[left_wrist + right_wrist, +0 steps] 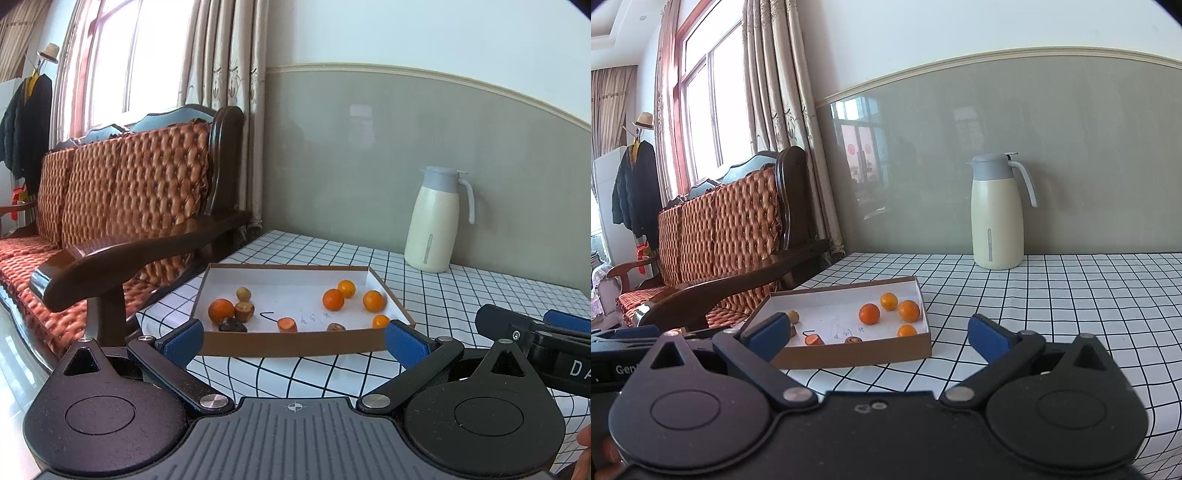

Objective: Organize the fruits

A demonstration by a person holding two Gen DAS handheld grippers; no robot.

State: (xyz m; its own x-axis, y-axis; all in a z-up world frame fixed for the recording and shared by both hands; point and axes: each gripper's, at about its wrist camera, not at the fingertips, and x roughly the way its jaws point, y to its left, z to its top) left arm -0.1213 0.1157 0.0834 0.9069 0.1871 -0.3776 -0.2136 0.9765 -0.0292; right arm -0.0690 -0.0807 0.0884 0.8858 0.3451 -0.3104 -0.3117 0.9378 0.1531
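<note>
Both hand-held grippers hover low over the near edge of a table, each with its blue-padded fingers spread wide and gripping nothing. The left gripper [293, 341] faces the front wall of a shallow cardboard tray [295, 341]; the right gripper [879, 338] sits just beside it, its fingers straddling the tray's near right corner [925, 345] in the right wrist view. The tray rests on a black-and-white checked tablecloth [461, 295], near the table's left edge. Inside, four small oranges [333, 299] cluster toward the right wall, while a larger orange [221, 310], a pale round fruit [243, 294], a brown cut fruit [244, 311] and a dark piece [232, 325] gather at the left. A cut orange-fleshed piece [287, 325] lies near the front wall. A cream jug [430, 221] stands against the back wall, and a wooden sofa [122, 206] sits left of the table.
</note>
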